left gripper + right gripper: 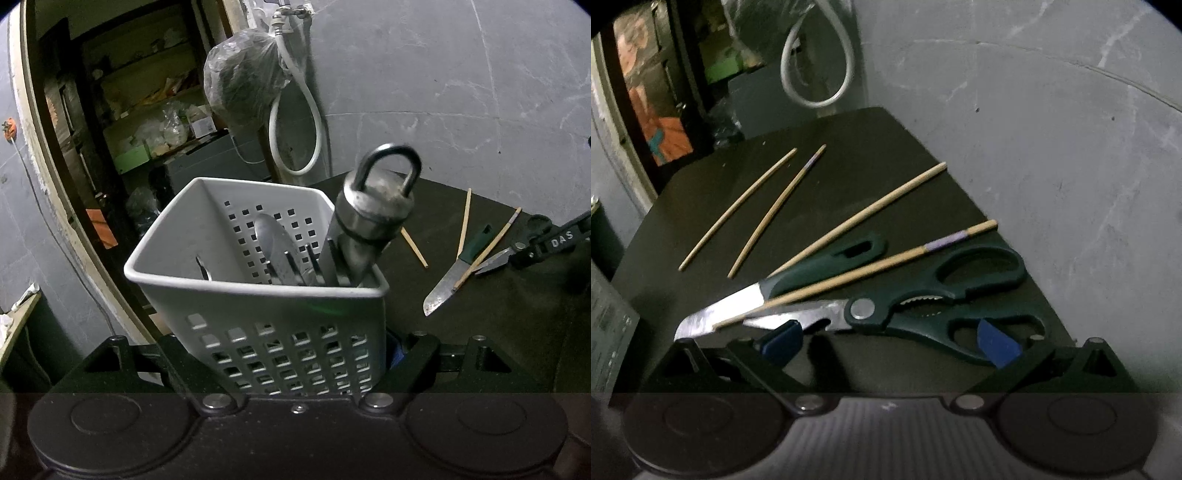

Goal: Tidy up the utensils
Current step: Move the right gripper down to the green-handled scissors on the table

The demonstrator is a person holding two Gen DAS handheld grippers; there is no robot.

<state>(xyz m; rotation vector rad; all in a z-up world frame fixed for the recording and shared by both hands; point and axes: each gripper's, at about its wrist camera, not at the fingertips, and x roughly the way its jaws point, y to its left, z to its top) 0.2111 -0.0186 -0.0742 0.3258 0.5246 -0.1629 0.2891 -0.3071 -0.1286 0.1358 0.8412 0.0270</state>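
My left gripper (280, 354) is shut on a white perforated utensil basket (258, 295), its fingers pressed on the two sides of the lower wall. The basket holds a thick steel handle with a ring (373, 218), a spoon (269, 240) and several thin utensils. My right gripper (886, 341) is open, low over the dark table (849, 155), its blue pads (781, 341) on either side of green-handled kitchen scissors (923, 310). A green-handled knife (783, 284) and several wooden chopsticks (871, 210) lie just beyond. The knife (448, 275) and scissors (498, 258) show at right in the left wrist view.
A grey wall (1034, 110) runs along the table's right side. A white hose (295, 110) and a plastic bag (243, 85) hang from a tap behind the basket. An open doorway with cluttered shelves (147, 122) lies at the left. The basket's wall (609, 325) shows at the left edge of the right wrist view.
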